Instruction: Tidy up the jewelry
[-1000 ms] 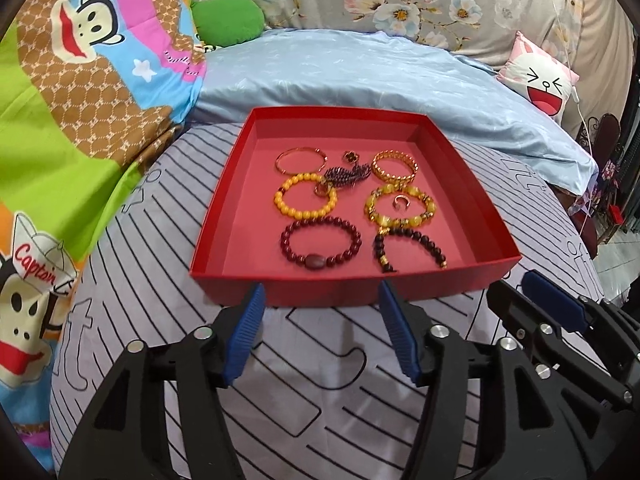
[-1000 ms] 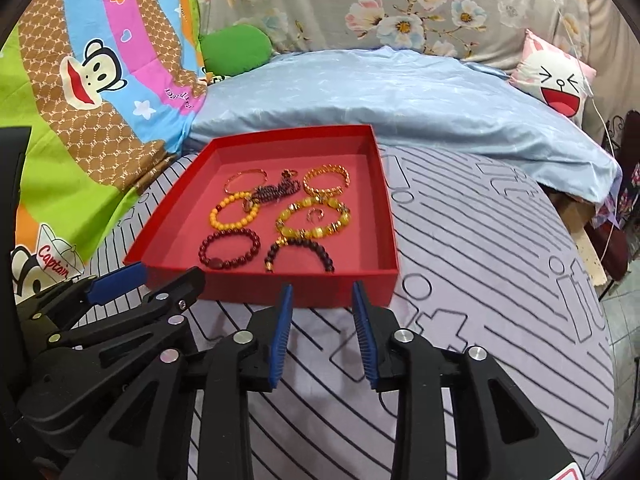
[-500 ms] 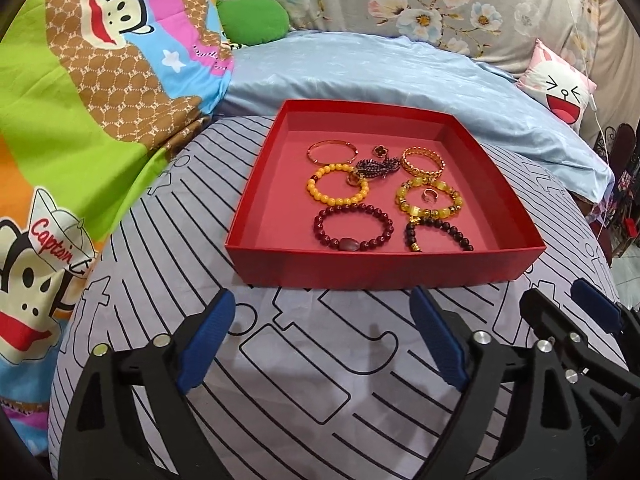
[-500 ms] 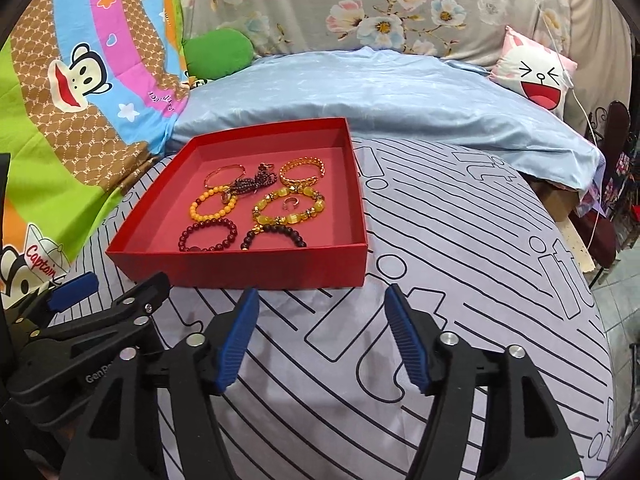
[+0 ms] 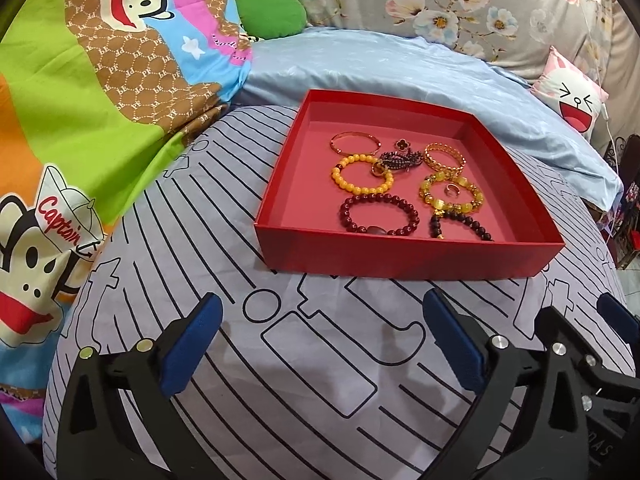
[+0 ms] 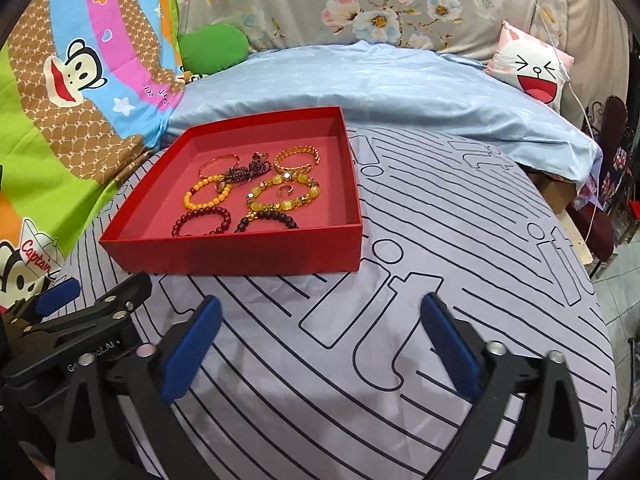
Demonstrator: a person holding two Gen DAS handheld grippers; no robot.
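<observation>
A shallow red tray (image 5: 400, 258) (image 6: 240, 256) sits on the grey striped bedsheet. In it lie several bracelets: a dark red bead one (image 5: 378, 214), a yellow bead one (image 5: 362, 174), a gold bangle (image 5: 354, 142), a gold chain one (image 5: 444, 158), a yellow stone one (image 5: 450, 196) around a small ring (image 5: 452, 189), and a black bead one (image 5: 460, 226). My left gripper (image 5: 320, 344) is open and empty, near side of the tray. My right gripper (image 6: 320, 344) is open and empty, to the tray's right front.
A light blue quilt (image 6: 380, 88) lies behind the tray. A cartoon monkey blanket (image 5: 80, 100) is at the left, a green cushion (image 5: 272, 14) and a white face pillow (image 6: 532, 64) at the back. The bed edge drops off at the right (image 6: 580, 240).
Both grippers opened wide from nearly shut and pulled back from the tray. The jewelry in the tray has not moved.
</observation>
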